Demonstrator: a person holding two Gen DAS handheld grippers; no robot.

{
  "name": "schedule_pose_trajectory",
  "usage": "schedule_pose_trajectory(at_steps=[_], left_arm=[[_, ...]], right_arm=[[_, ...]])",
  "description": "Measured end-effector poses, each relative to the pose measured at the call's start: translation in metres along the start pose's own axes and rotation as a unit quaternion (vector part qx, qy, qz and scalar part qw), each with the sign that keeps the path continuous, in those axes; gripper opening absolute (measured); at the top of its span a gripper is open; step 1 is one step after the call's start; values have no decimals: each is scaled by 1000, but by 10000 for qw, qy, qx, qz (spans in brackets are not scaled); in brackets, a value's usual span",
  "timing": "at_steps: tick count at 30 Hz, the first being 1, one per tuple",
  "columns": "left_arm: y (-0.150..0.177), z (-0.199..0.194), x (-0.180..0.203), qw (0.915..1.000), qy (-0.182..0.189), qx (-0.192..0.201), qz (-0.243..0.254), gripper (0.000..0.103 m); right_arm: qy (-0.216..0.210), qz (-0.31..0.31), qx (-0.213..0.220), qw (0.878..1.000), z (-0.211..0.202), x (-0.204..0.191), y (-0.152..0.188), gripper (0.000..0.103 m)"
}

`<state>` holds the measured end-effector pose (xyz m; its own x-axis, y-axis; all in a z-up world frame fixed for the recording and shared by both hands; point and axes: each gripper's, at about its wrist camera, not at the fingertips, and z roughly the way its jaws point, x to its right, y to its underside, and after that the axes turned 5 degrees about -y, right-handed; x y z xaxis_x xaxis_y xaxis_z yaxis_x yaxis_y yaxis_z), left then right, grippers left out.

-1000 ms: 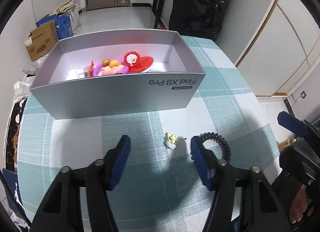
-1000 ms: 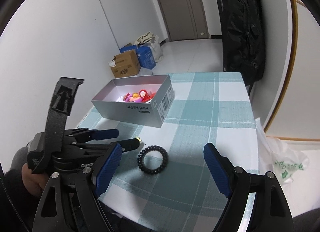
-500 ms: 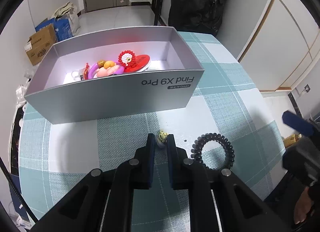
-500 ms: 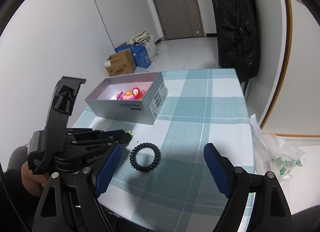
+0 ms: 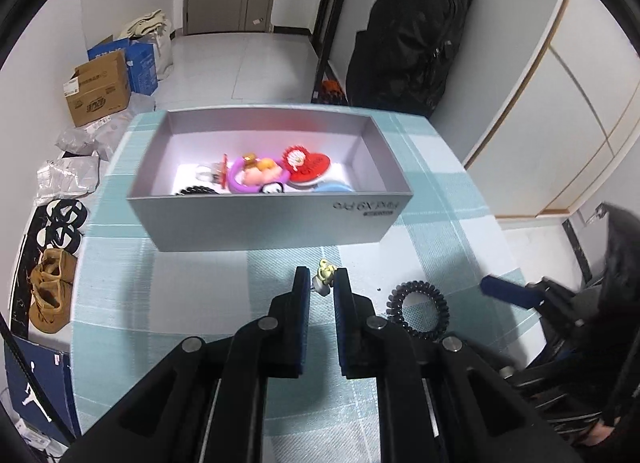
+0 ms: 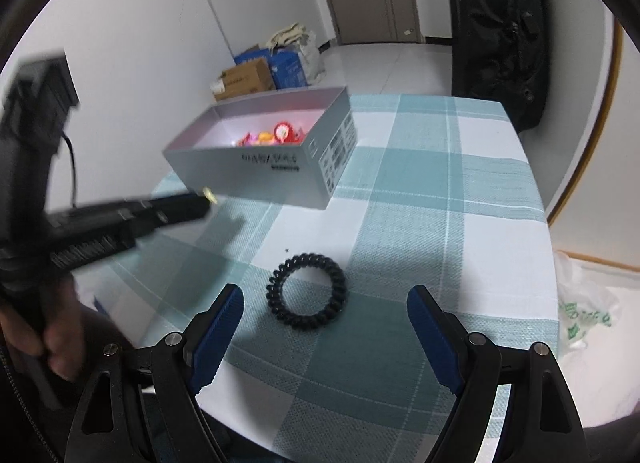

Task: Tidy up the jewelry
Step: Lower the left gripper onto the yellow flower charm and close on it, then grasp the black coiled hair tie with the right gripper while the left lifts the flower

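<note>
My left gripper (image 5: 321, 285) is shut on a small yellow-and-white trinket (image 5: 324, 277), held a little above the checked tablecloth in front of the grey box (image 5: 256, 219). In the right wrist view the trinket (image 6: 209, 194) shows at the tip of the left gripper (image 6: 202, 201), near the grey box (image 6: 256, 175). Several colourful pieces lie inside the box, among them a red heart piece (image 5: 308, 163) and a purple ring (image 5: 240, 179). A black spiral hair tie (image 6: 307, 290) lies flat on the cloth. My right gripper (image 6: 325, 313) stands open just before it, empty.
The round table (image 6: 460, 191) drops off at its right and near edges. Cardboard boxes (image 5: 98, 93) and bags sit on the floor at the left, and shoes (image 5: 50, 293) lie below the table edge. A black bag (image 5: 408, 35) hangs behind. A white plastic bag (image 6: 588, 319) lies at the right.
The left gripper shut on the trinket and lifted it toward the box. The right gripper came down closer to the black hair tie, still open.
</note>
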<state>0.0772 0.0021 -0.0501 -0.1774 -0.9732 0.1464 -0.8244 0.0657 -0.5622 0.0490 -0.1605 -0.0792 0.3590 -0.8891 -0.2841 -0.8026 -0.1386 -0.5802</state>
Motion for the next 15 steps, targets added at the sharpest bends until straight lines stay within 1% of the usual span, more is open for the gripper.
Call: schedule_pose_trajectory(at_steps=[4, 9, 12, 13, 14, 15], left_arm=[[-2, -7, -8, 9998, 89, 83, -152, 7], [0, -12, -17, 9996, 73, 156, -223, 7], [2, -15, -26, 9994, 44, 168, -301, 7], [1, -16, -28, 9993, 45, 174, -339, 7], [1, -16, -31, 9991, 51, 175, -387, 7], [1, -17, -34, 9989, 55, 181, -433, 7]], right_arm=[[164, -316, -75, 9993, 10, -13, 2, 83], [454, -617, -136, 9970, 21, -26, 1, 81], [613, -812, -203, 9946, 30, -32, -1, 70], [657, -848, -239, 9939, 33, -34, -1, 64], [731, -878, -292, 9930, 36, -35, 0, 61], [764, -900, -249, 9927, 36, -35, 0, 60]])
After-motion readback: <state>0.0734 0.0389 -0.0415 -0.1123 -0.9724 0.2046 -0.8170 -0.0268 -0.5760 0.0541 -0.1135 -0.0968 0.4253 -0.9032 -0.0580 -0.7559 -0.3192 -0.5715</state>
